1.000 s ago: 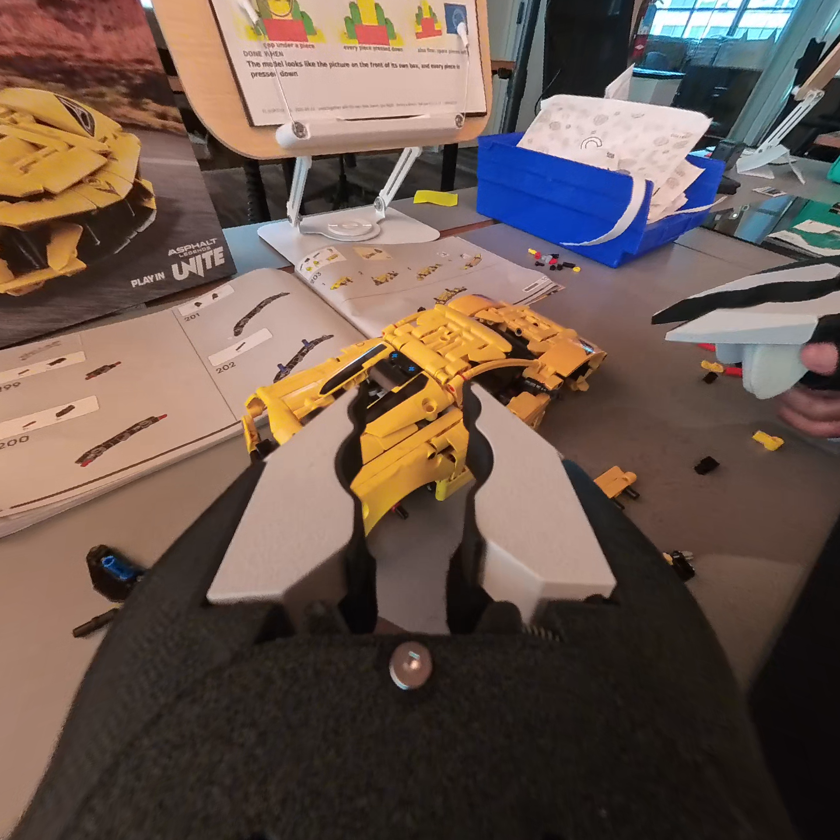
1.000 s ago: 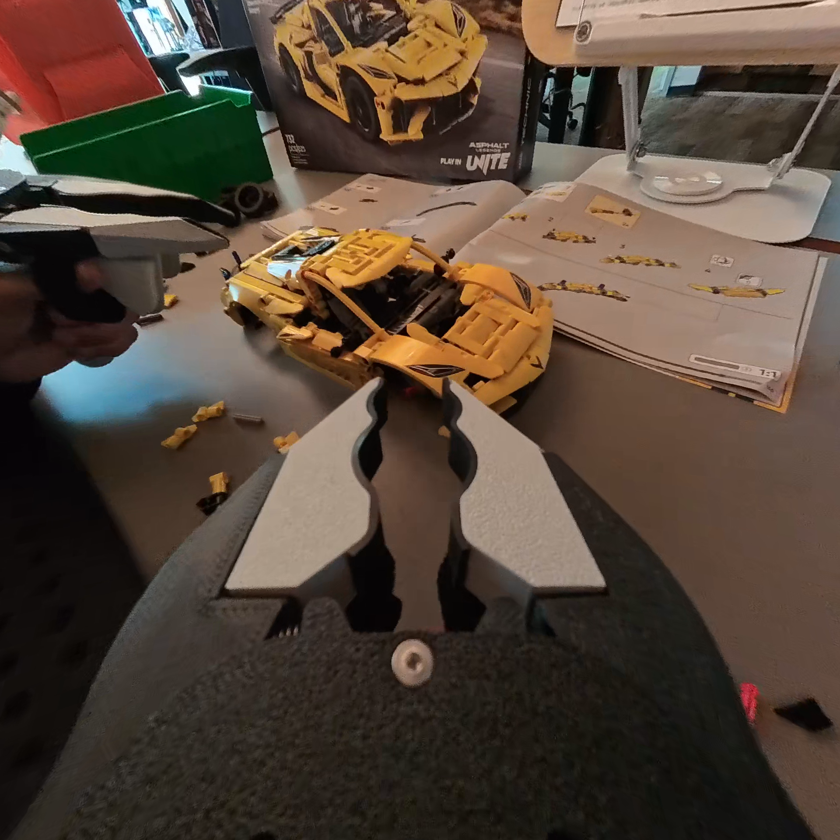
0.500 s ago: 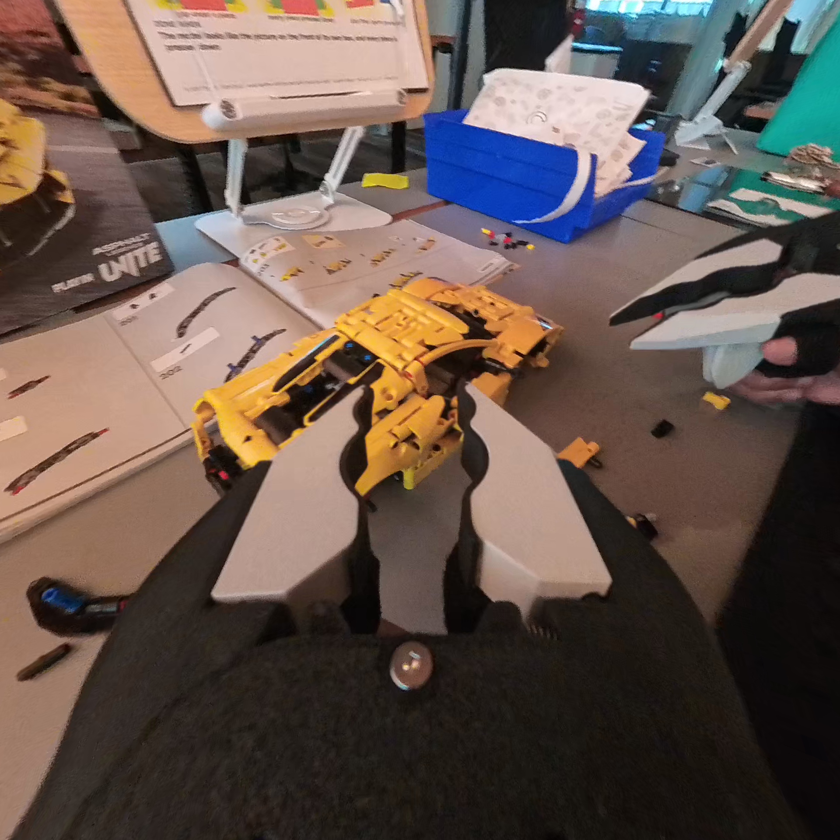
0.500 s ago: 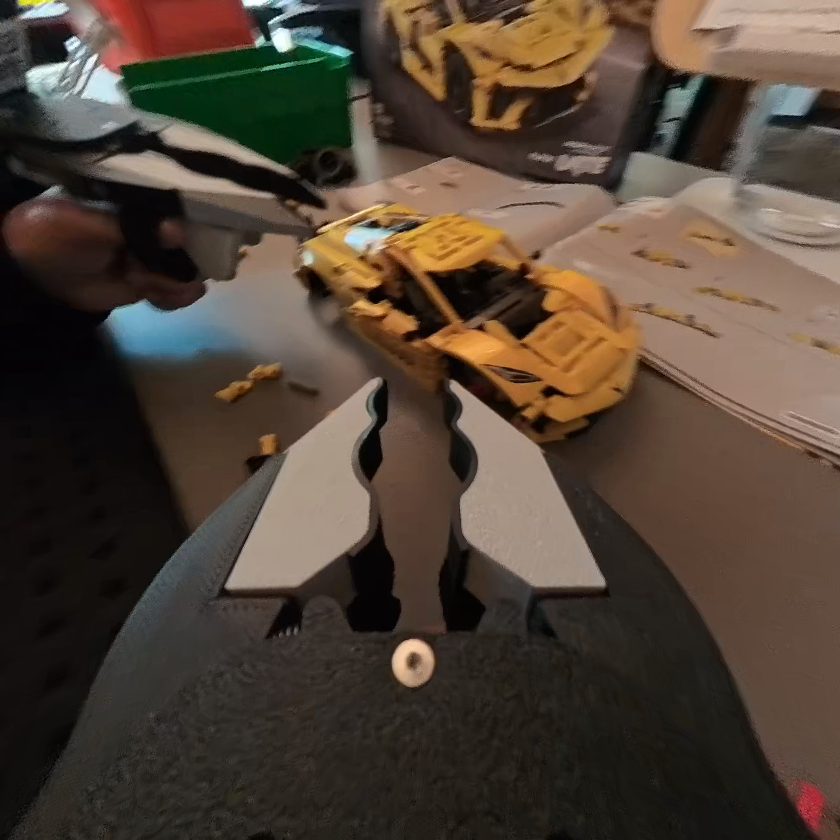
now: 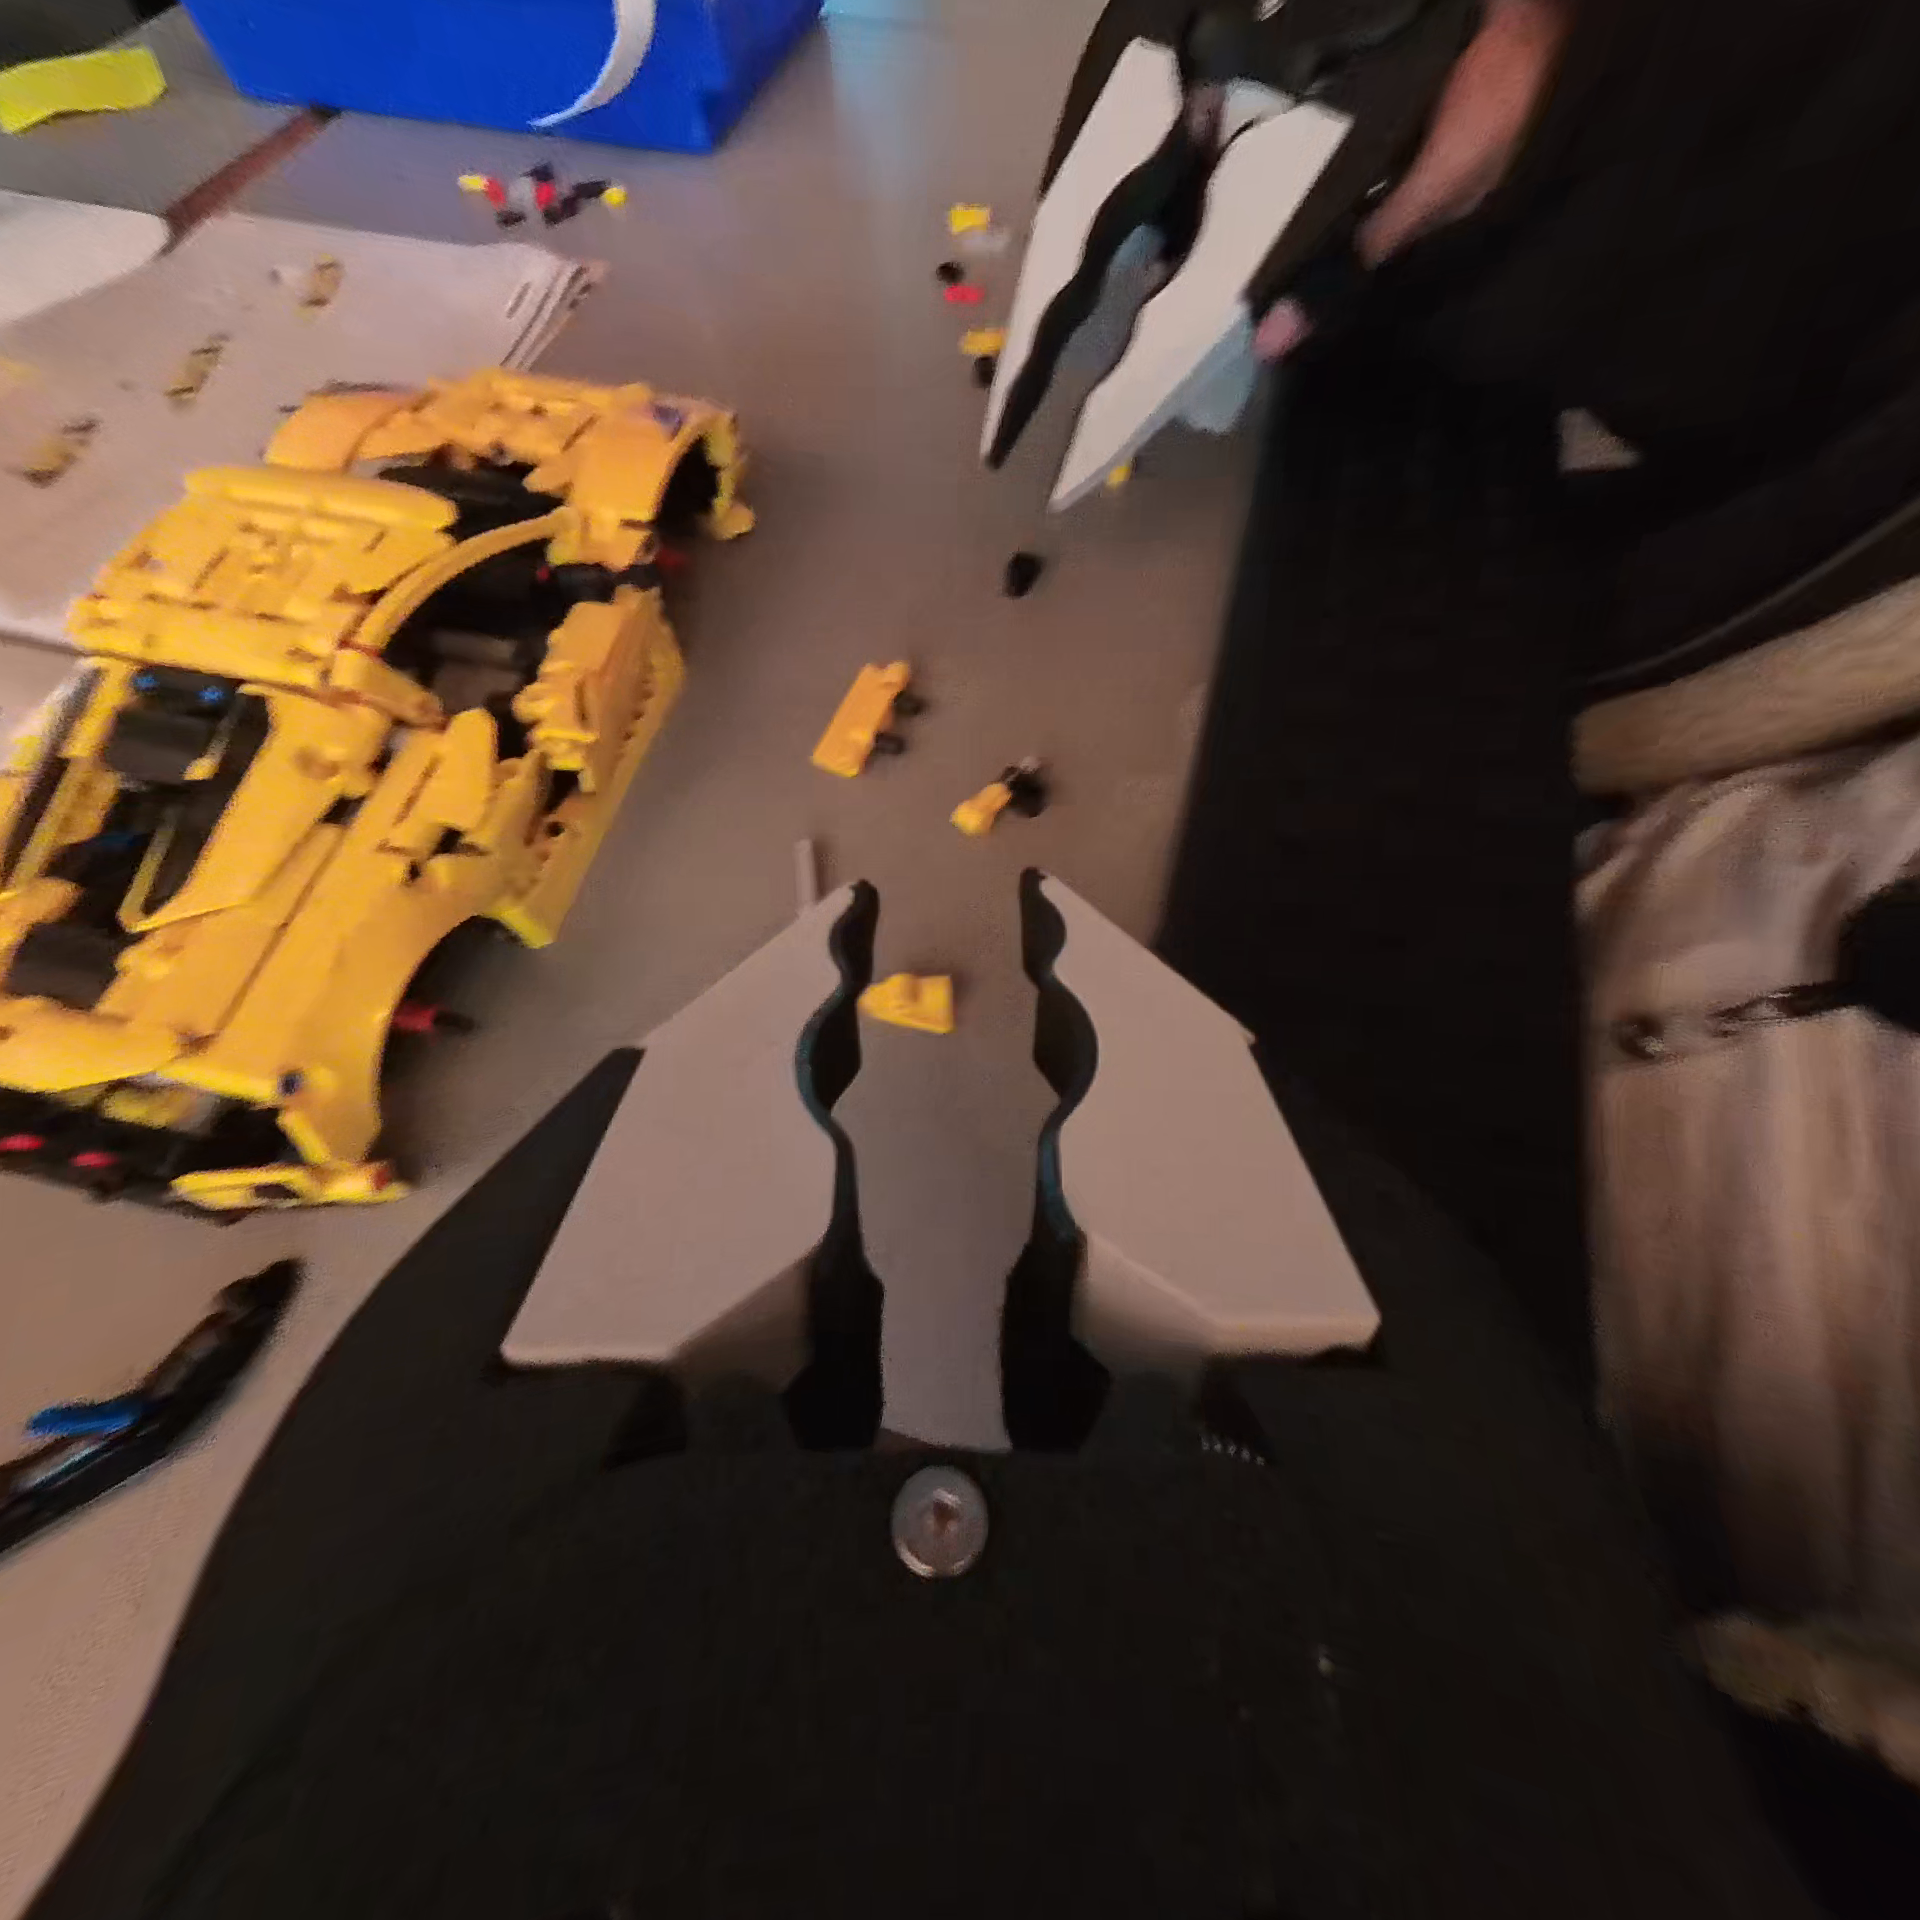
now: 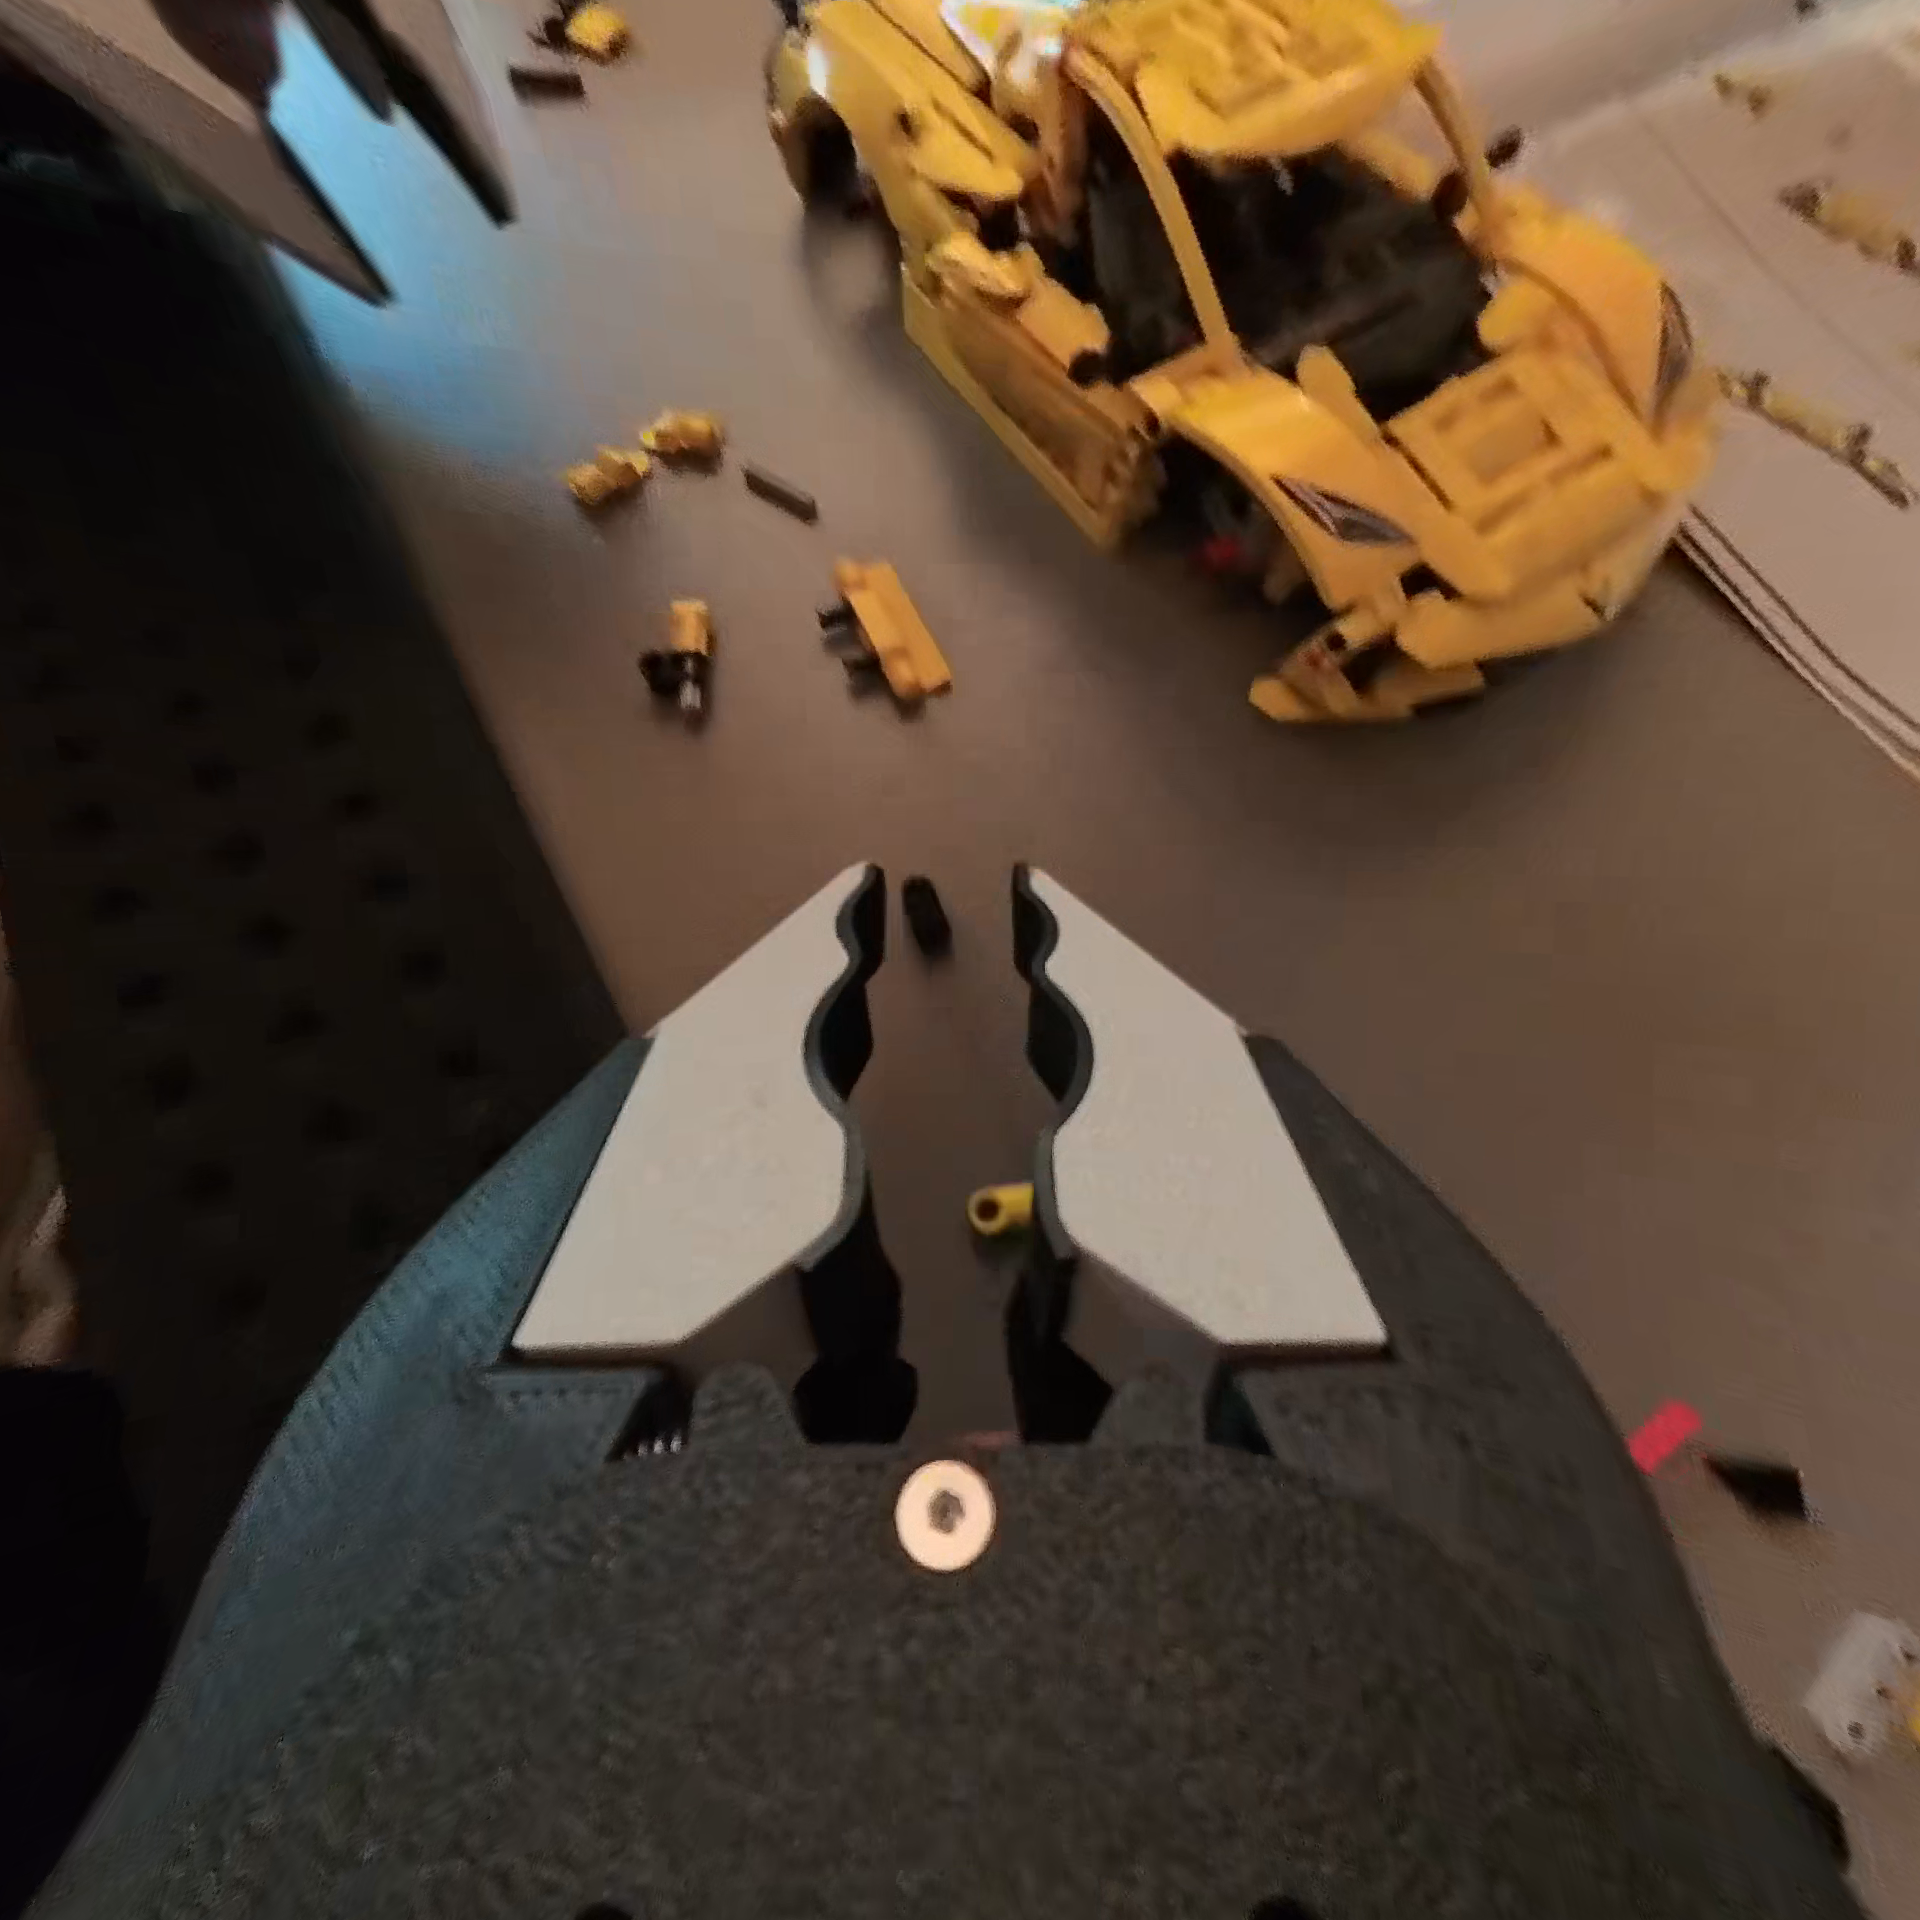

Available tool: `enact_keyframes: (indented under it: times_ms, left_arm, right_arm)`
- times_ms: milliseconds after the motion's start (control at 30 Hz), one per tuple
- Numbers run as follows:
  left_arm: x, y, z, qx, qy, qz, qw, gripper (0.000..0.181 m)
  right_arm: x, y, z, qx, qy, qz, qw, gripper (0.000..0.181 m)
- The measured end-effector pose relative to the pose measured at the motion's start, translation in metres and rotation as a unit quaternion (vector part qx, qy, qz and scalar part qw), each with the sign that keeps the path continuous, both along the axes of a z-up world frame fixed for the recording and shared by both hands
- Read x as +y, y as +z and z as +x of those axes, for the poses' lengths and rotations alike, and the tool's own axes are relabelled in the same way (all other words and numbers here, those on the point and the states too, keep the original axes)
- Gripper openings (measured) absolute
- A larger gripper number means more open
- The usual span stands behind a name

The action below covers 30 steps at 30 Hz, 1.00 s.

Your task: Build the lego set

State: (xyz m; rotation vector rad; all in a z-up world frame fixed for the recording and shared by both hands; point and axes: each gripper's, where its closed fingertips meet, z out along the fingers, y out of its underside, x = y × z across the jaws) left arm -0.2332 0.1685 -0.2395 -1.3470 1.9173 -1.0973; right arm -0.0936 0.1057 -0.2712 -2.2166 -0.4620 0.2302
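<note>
on the grey table [image 5: 1091,644] the yellow lego car [image 5: 343,769] rests partly built, its roof frame open over a dark interior; the right wrist view shows it too [image 6: 1299,343], with one end touching the edge of the open instruction booklet [image 6: 1829,540]. just beside the car, on the side away from the booklet, lies a flat yellow piece with black pins [image 5: 864,717] [image 6: 894,629], and next to that a small yellow-and-black piece [image 5: 1000,800] [image 6: 681,649]. a little farther from the car a yellow wedge piece [image 5: 909,1003] lies on the table and shows in the gap of the left gripper [image 5: 940,883], whose fingers are spread apart and grip nothing. the right gripper [image 6: 945,873] is likewise parted and empty, held well clear of the car; a short black pin [image 6: 925,914] shows between its tips and a small yellow connector [image 6: 1003,1205] shows deeper in the gap, both lying on the table. beyond the car, past the booklet, a blue bin [image 5: 499,62] stands with a scatter of tiny pieces [image 5: 540,192] before it. both views are blurred
</note>
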Motion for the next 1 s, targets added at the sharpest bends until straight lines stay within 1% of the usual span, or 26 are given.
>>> enact_keyframes:
  times_ms: [33, 100, 133, 200, 300, 400, 467, 567, 633, 767, 867, 933, 1000]
  left_arm:
    - [-0.005, -0.002, 0.001, 0.005, -0.006, -0.003, 1.0, 0.028]
    - [-0.01, -0.012, 0.003, 0.021, -0.012, 0.024, 0.999, 0.028]
    - [-0.011, -0.016, 0.005, 0.024, -0.012, 0.039, 0.999, 0.028]
    - [-0.014, -0.017, 0.01, 0.016, -0.013, 0.039, 0.999, 0.028]
    - [-0.014, -0.014, 0.019, 0.004, -0.003, -0.002, 1.0, 0.026]
    - [-0.009, -0.018, 0.021, 0.008, 0.002, -0.004, 1.0, 0.026]
    - [-0.007, -0.016, 0.022, -0.008, 0.006, 0.0, 1.0, 0.026]
    - [-0.007, -0.006, 0.028, -0.049, 0.011, -0.022, 0.998, 0.026]
    - [-0.005, 0.0, 0.031, -0.068, 0.016, -0.036, 0.997, 0.026]
    - [-0.004, 0.002, 0.03, -0.073, 0.018, -0.056, 0.996, 0.026]
    - [-0.003, 0.001, 0.03, -0.068, 0.02, -0.062, 0.996, 0.026]
    - [-0.001, 0.002, 0.03, -0.072, 0.025, -0.06, 0.995, 0.026]
    - [0.004, 0.002, 0.031, -0.075, 0.038, -0.052, 0.995, 0.026]
  right_arm:
    - [-0.006, -0.002, 0.003, 0.003, 0.001, -0.015, 1.0, 0.024]
    - [-0.027, -0.012, 0.004, 0.007, 0.016, -0.071, 0.997, 0.016]
    - [-0.038, -0.016, 0.005, 0.004, 0.026, -0.098, 0.995, 0.015]
    - [-0.048, -0.016, 0.01, 0.005, 0.02, -0.11, 0.994, 0.017]
    - [-0.045, -0.013, 0.014, -0.001, 0.014, -0.095, 0.995, 0.021]
    - [-0.055, -0.021, 0.018, -0.007, 0.015, -0.129, 0.992, 0.024]
    - [-0.058, -0.018, 0.027, -0.011, 0.004, -0.123, 0.992, 0.024]
    - [-0.056, -0.01, 0.034, -0.014, -0.008, -0.1, 0.995, 0.025]
    - [-0.057, -0.015, 0.039, -0.029, -0.014, -0.105, 0.994, 0.027]
    - [-0.054, -0.024, 0.038, -0.034, -0.01, -0.114, 0.993, 0.029]
    - [-0.051, -0.031, 0.038, -0.051, -0.007, -0.117, 0.992, 0.026]
    - [-0.049, -0.031, 0.04, -0.061, -0.008, -0.108, 0.992, 0.016]
    - [-0.049, -0.031, 0.041, -0.063, -0.008, -0.109, 0.992, 0.016]
